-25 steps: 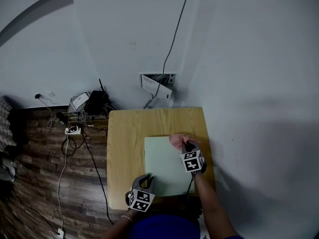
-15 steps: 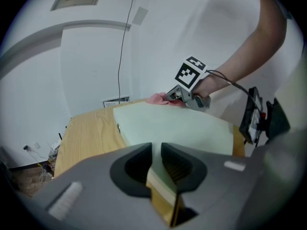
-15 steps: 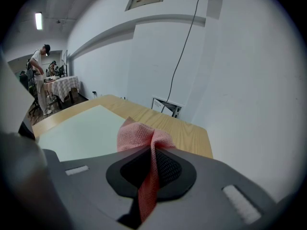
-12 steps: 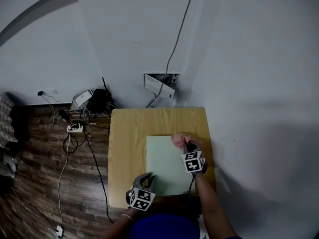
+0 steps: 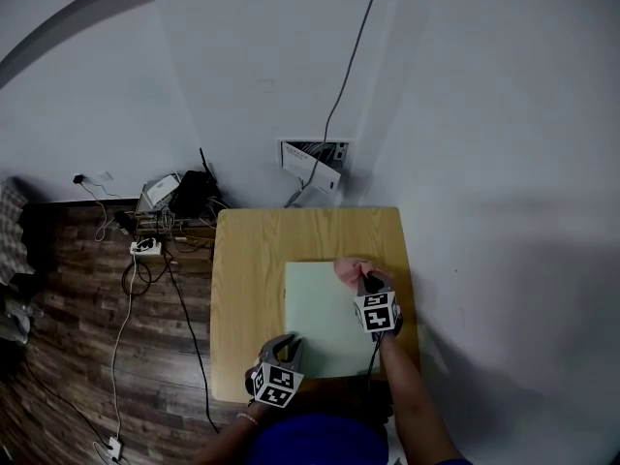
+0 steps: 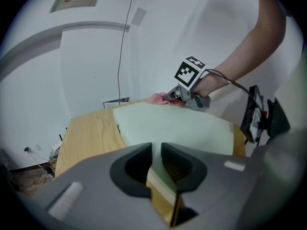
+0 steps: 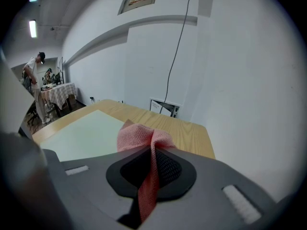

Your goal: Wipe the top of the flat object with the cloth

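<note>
Two grippers on the job: one steadies the flat object, the other carries the cloth.
Nearest, the left gripper (image 6: pixel 157 151) is closed narrow on the near left corner of the pale green flat object (image 5: pixel 325 320), which lies on the right part of the wooden table (image 5: pixel 250 260). Farther on, the right gripper (image 7: pixel 152 153) pinches the pink cloth (image 7: pixel 138 135), whose bunched end sits at the flat object's far right corner. Wiping looks to be in hand; the next move calls for drawing the cloth across the untouched top under light pressure, with the left grip stopping any slide.
</note>
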Motion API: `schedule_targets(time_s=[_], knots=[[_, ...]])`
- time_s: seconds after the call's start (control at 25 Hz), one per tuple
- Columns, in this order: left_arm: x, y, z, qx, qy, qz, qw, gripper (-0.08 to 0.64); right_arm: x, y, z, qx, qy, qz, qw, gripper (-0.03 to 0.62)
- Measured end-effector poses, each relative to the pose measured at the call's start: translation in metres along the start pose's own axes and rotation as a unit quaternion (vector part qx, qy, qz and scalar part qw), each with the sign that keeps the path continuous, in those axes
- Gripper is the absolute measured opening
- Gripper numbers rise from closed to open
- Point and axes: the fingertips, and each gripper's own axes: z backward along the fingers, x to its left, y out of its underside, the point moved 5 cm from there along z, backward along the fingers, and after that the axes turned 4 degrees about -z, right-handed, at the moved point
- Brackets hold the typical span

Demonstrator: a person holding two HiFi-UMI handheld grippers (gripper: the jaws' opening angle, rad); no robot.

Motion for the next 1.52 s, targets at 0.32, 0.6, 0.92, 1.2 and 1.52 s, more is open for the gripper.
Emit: schedule_targets(time_s=[0.32,0.6,0.92,1.2,1.52], knots=[[-0.001,0.0,0.0,-0.001,0.002,0.005,1.0,0.063,0.009,-0.018,0.028,-0.059,-0.024,-0.039,0.997,0.015],[-0.001,0.001,0.002,-0.003,0.003,0.004,1.0,0.063,0.065,-0.05,0.068,-0.124,-0.098,0.003,0.988,0.015],[-0.001,0.0,0.003,-0.005,0.003,0.001,1.0,0.063,0.141,-0.06,0.069,-0.123,-0.176,0.061,0.975,0.015],[-0.002,0.0,-0.001,-0.004,0.0,-0.001,1.0,0.063,0.178,-0.038,0.04,-0.067,-0.206,0.106,0.97,0.015],[-0.001,0.0,-0.001,-0.002,-0.001,-0.005,1.0,0.063,0.189,-0.02,0.017,-0.031,-0.192,0.137,0.971,0.015]])
